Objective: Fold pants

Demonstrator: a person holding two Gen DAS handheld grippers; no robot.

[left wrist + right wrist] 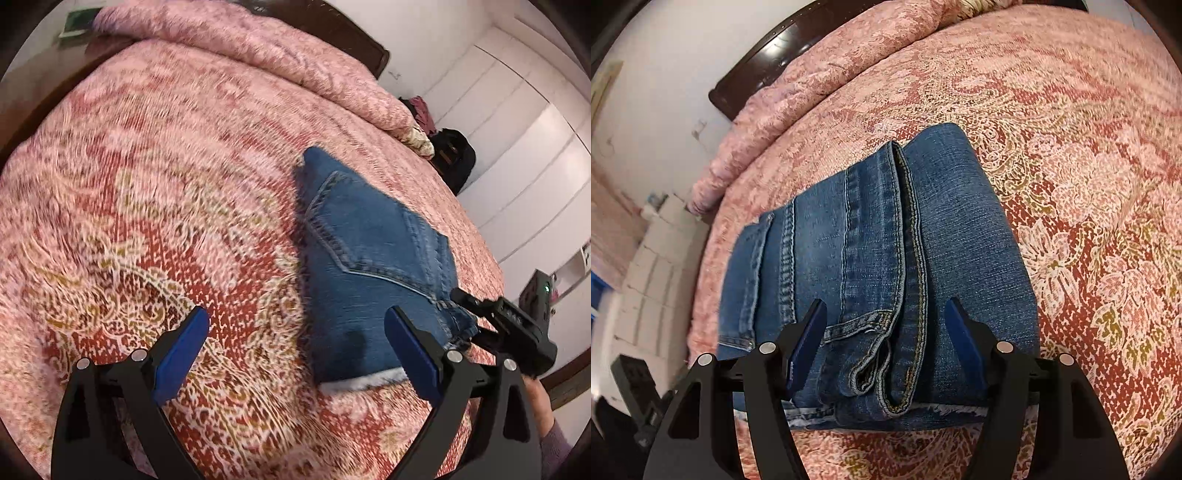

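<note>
Both tongs wide open, holding nothing: left gripper [297,345] beside jeans [373,258], right gripper [884,345] over near edge. Jeans folded compact, right of bedspread [147,184] centre. Looks near done; if tidying, press flat w/ pads, don't snag frayed hem.

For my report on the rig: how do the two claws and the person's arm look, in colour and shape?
Both the left claw and the right claw have matte black, angular frames with triangular cut-outs, silver round pivot bolts and flat blue finger pads. A green light glows on the right tool's body. The person's hand shows bare skin and a purple sleeve.
</note>
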